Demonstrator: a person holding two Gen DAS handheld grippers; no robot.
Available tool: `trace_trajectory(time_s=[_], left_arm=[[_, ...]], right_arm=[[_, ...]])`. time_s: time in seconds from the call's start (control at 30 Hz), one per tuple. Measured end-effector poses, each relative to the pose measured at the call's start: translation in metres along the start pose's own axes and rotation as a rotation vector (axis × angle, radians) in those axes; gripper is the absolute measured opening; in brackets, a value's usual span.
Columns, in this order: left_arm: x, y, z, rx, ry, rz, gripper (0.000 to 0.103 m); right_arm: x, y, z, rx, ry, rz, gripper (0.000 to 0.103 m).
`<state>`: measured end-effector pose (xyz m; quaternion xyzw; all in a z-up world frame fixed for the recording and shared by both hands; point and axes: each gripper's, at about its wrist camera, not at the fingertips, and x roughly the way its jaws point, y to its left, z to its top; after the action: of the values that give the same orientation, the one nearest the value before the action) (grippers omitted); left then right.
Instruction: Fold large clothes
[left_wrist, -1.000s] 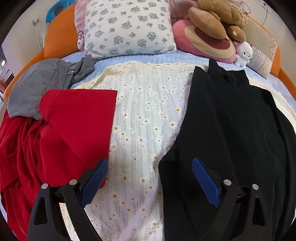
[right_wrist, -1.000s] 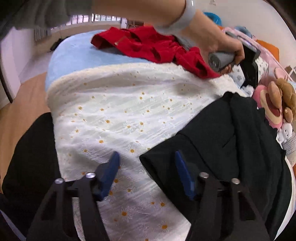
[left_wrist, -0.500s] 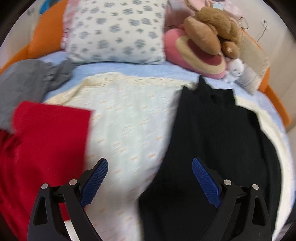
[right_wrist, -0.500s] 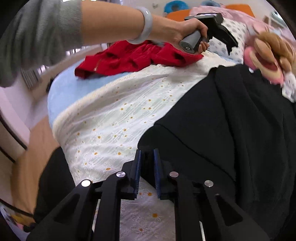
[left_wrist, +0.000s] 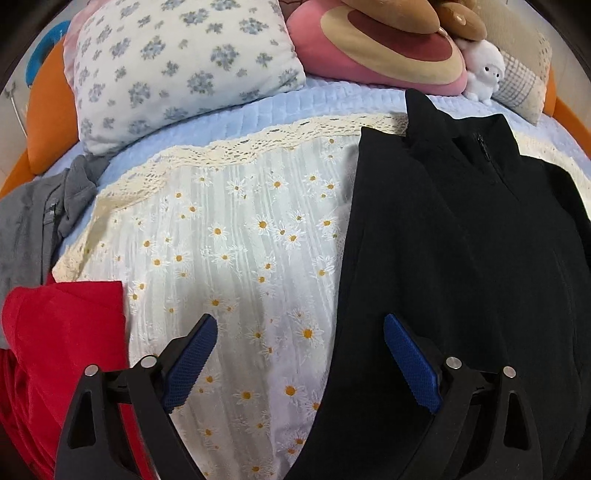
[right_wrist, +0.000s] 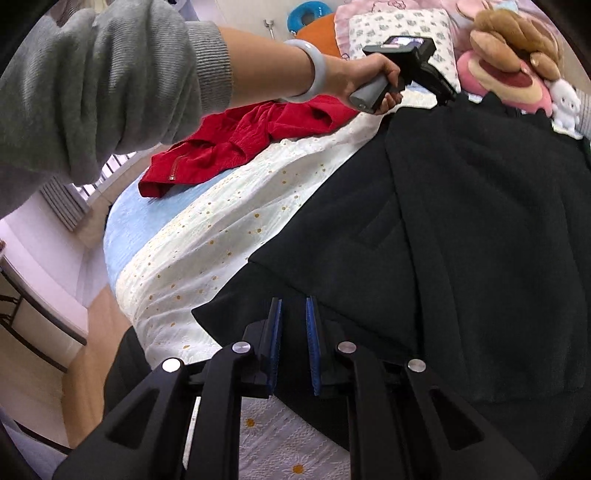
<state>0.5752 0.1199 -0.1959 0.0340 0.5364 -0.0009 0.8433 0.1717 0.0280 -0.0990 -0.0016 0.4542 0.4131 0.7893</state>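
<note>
While the right gripper (right_wrist: 293, 343) clamps the black jacket's (right_wrist: 461, 236) hem at the bed's (right_wrist: 122, 218) near edge, the left gripper (left_wrist: 299, 332) hovers with its jaws closing on nothing.

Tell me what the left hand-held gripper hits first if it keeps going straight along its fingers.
Most likely the daisy-print bedspread, with the black jacket's edge just beside it. The left hand-held gripper is closing with nothing between its fingers; depth is uncertain.

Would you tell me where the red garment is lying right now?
In the left wrist view, the red garment lies at the lower left, beside the daisy sheet and below the grey garment.
</note>
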Motion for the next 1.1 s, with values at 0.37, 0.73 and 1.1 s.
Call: trace_trajectory(time_s=[0.37,0.73,1.1], left_arm=[[-0.015,-0.032,-0.007,-0.001,0.049,-0.062,0.017],[-0.025,-0.031,-0.013,0.022,0.048,-0.033,0.015],[-0.019,-0.022,-0.017,-0.022,0.039,-0.074,0.015]], right_arm=[[-0.017,0.064,-0.010,-0.328,-0.132,-0.169,0.072],[0.061,0.124,-0.040,-0.591,-0.013,-0.408,0.067],[0.078,0.120,-0.046,-0.630,0.005,-0.560,0.023]])
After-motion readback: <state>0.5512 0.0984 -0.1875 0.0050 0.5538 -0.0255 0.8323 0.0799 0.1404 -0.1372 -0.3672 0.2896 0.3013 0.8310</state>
